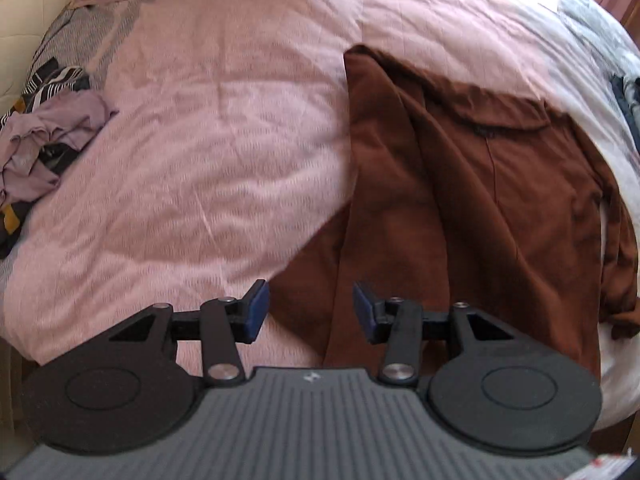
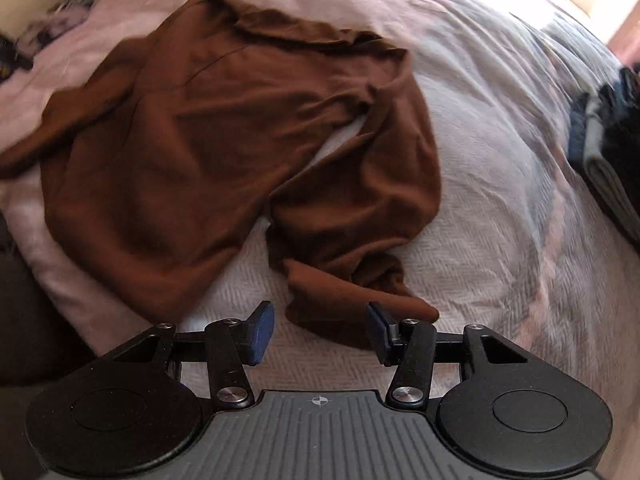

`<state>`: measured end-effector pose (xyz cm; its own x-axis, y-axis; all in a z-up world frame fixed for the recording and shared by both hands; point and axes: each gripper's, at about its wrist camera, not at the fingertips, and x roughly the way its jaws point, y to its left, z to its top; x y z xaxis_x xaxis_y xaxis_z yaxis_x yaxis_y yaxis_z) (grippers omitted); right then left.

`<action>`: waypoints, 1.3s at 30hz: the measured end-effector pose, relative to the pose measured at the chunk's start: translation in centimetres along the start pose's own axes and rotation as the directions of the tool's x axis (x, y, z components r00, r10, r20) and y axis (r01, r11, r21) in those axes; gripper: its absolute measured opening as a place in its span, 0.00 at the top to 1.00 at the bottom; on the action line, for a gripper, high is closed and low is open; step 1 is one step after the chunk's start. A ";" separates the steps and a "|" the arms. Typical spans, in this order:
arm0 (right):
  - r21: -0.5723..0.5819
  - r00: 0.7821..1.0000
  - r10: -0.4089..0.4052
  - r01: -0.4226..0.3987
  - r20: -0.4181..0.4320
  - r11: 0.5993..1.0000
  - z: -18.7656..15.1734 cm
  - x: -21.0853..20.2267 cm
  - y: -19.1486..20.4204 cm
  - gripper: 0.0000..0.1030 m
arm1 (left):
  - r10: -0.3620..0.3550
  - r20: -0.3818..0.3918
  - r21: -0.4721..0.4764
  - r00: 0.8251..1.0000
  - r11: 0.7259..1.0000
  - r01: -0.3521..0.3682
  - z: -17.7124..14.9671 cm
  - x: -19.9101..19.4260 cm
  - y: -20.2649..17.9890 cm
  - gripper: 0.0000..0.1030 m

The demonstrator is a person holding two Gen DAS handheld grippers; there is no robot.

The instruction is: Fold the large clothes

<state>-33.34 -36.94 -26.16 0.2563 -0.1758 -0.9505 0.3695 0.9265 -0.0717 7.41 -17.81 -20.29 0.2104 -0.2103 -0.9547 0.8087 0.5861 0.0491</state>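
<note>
Above brown garment (image 1: 460,184) on bed: left hand-held gripper (image 1: 311,312) and right hand-held gripper (image 2: 320,332) released, holding nothing

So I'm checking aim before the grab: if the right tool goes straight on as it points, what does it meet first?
Most likely the brown garment's sleeve end, lying between the open right tool fingers on the bedspread; depth is unclear.
</note>
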 end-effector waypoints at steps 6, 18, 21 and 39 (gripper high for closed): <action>-0.269 0.993 -0.117 0.110 -0.011 0.957 -0.8 5.4 2.4 0.90 | -0.003 0.019 0.026 1.000 1.000 0.002 -0.8 -0.5 -2.4 0.59; 0.685 0.918 -0.388 0.333 -0.079 0.648 -3.0 -5.7 -22.3 0.77 | -0.021 0.024 0.149 0.999 0.989 0.017 -4.3 -0.5 -4.8 0.51; 0.752 0.911 -0.397 0.339 -0.112 0.565 -4.4 -6.6 -23.6 0.46 | -0.019 0.002 0.227 1.000 0.974 0.018 -5.5 1.2 -5.9 0.42; 0.784 0.950 -0.302 0.242 -0.073 0.572 4.2 -4.9 -9.0 0.46 | 0.234 0.237 0.330 0.943 0.893 -0.305 3.9 2.4 10.4 0.92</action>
<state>-34.14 -45.79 -19.62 0.0669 -0.4228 -0.9038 0.9735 0.2262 -0.0338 18.48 -15.23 -20.98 0.5180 -0.2465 -0.8191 0.8396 0.3296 0.4318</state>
